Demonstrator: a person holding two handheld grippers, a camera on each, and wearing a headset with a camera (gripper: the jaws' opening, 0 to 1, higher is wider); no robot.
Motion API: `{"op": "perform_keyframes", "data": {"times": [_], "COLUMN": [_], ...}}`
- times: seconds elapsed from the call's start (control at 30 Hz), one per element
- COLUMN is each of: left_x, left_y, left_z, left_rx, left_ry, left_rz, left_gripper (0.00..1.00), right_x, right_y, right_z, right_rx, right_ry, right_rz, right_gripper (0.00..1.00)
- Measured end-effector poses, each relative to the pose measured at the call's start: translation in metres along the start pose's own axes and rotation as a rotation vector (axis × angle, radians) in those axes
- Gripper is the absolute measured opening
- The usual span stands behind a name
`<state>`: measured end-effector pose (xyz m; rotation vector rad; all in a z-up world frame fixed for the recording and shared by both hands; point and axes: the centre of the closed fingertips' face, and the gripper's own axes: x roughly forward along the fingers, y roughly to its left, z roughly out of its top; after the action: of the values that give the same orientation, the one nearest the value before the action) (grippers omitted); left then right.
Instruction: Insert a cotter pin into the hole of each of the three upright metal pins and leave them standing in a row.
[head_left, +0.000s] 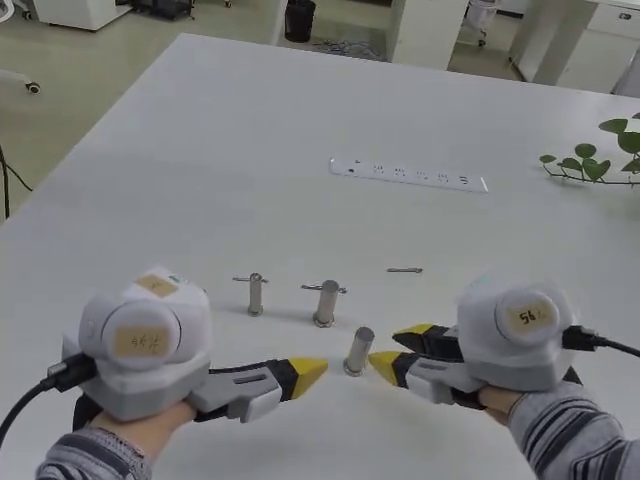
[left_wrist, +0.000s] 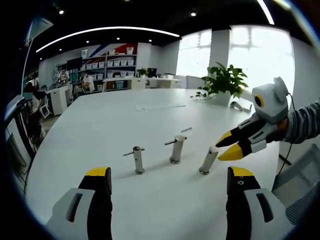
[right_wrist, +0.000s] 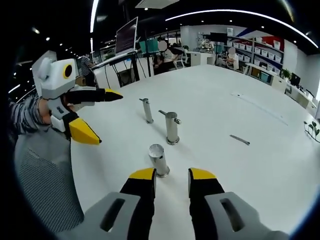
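Table (head_left: 200, 150): big, white and mostly bare. Landmark is the bare pin (head_left: 358, 351). The table's near edge lies out of frame below the bare pin. The left edge is well apart to its left, and the far edge is well beyond it.

Left gripper (left_wrist: 169, 175): just left of the bare pin, jaws spread wide, nothing in them, tips aimed toward the pin.

Right gripper (right_wrist: 172, 176): just right of the bare pin, jaws parted a little and empty. The pin stands just ahead of the gap. Whether a tip touches it, cannot tell.

Plant (head_left: 600, 160): far right and beyond the bare pin, out of the way.

Power strip (head_left: 408, 174): well beyond the bare pin, flat on the table.

Middle pin (head_left: 326, 302): just beyond and left of the bare pin, upright, cotter pin through its top.

Left pin (head_left: 255, 293): further left again, upright, also has its cotter pin in.

Loose cotter pin (head_left: 404, 270): flat on the table beyond and a bit right of the bare pin, apart from everything.

Progress, as a judgement: two of three are done. Left to do is to fetch the loose cotter pin, thread it into the bare pin, and likely nudge that pin into line, since it sits nearer the person than the other two.

Room: it's open on every side. The reach from the bare pin to the loose cotter pin is clear for the right gripper. The only tight spot is the middle pin close by, where a wide swing could tip it.
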<state>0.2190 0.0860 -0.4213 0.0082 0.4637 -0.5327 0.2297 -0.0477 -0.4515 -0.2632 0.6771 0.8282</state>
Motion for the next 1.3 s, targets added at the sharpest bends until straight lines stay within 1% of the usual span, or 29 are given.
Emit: {"op": "perform_keyframes", "data": {"times": [0.13, 0.27, 0.33, 0.37, 0.4, 0.43, 0.47, 0.53, 0.67, 0.7, 0.73, 0.77, 0.83, 0.93, 0.97, 1.03, 1.13, 1.2, 1.3], "left_x": [0.000, 0.001, 0.001, 0.001, 0.002, 0.002, 0.002, 0.002, 0.003, 0.003, 0.003, 0.003, 0.002, 0.003, 0.003, 0.002, 0.004, 0.004, 0.005], "left_y": [-0.001, -0.002, 0.000, 0.000, -0.001, -0.001, -0.002, -0.002, -0.002, -0.002, -0.002, -0.001, 0.000, 0.000, 0.001, 0.001, 0.002, 0.001, -0.001], "left_z": [0.001, 0.000, -0.001, -0.002, -0.003, -0.003, -0.002, -0.002, -0.003, -0.002, -0.001, -0.002, -0.003, -0.005, -0.005, -0.005, -0.008, -0.008, -0.010], "left_rx": [-0.002, -0.001, 0.009, 0.015, 0.013, 0.009, 0.007, 0.009, 0.010, 0.008, 0.003, 0.003, 0.005, 0.005, 0.004, 0.002, 0.001, 0.000, 0.001], "left_ry": [-0.002, -0.003, 0.005, 0.009, 0.011, 0.010, 0.009, 0.009, 0.012, 0.010, 0.007, 0.009, 0.017, 0.023, 0.024, 0.026, 0.032, 0.033, 0.042], "left_rz": [-0.002, -0.005, 0.008, 0.007, 0.005, 0.004, 0.002, 0.000, -0.003, -0.004, -0.004, -0.005, -0.001, 0.002, 0.003, 0.003, 0.003, 0.001, -0.006], "left_gripper": [0.95, 0.96, 0.98, 0.99, 0.98, 0.98, 0.98, 0.99, 0.99, 0.99, 0.99, 0.99, 0.98, 0.98, 0.98, 0.98, 0.98, 0.98, 0.97], "right_x": [-0.004, -0.006, -0.007, -0.007, -0.007, -0.007, -0.007, -0.006, -0.004, -0.003, -0.002, 0.000, 0.002, 0.008, 0.010, 0.012, 0.018, 0.021, 0.027], "right_y": [-0.012, -0.027, -0.036, -0.039, -0.043, -0.046, -0.053, -0.056, -0.066, -0.070, -0.073, -0.076, -0.077, -0.079, -0.082, -0.086, -0.091, -0.094, -0.104], "right_z": [0.001, 0.004, 0.006, 0.008, 0.009, 0.008, 0.011, 0.017, 0.027, 0.029, 0.031, 0.032, 0.032, 0.036, 0.036, 0.036, 0.036, 0.036, 0.034], "right_rx": [-0.033, -0.046, -0.083, -0.092, -0.129, -0.150, -0.168, -0.190, -0.198, -0.217, -0.226, -0.228, -0.230, -0.210, -0.208, -0.219, -0.202, -0.206, -0.220], "right_ry": [0.018, 0.044, 0.067, 0.068, 0.088, 0.111, 0.113, 0.113, 0.124, 0.132, 0.144, 0.154, 0.170, 0.158, 0.165, 0.162, 0.161, 0.166, 0.172], "right_rz": [0.004, 0.017, 0.017, 0.015, 0.028, 0.036, 0.018, 0.029, 0.029, 0.020, 0.023, 0.027, 0.052, 0.074, 0.074, 0.065, 0.068, 0.064, 0.053], "right_gripper": [0.22, 0.23, 0.23, 0.23, 0.23, 0.23, 0.23, 0.23, 0.23, 0.23, 0.23, 0.23, 0.24, 0.25, 0.26, 0.26, 0.26, 0.26, 0.25]}}
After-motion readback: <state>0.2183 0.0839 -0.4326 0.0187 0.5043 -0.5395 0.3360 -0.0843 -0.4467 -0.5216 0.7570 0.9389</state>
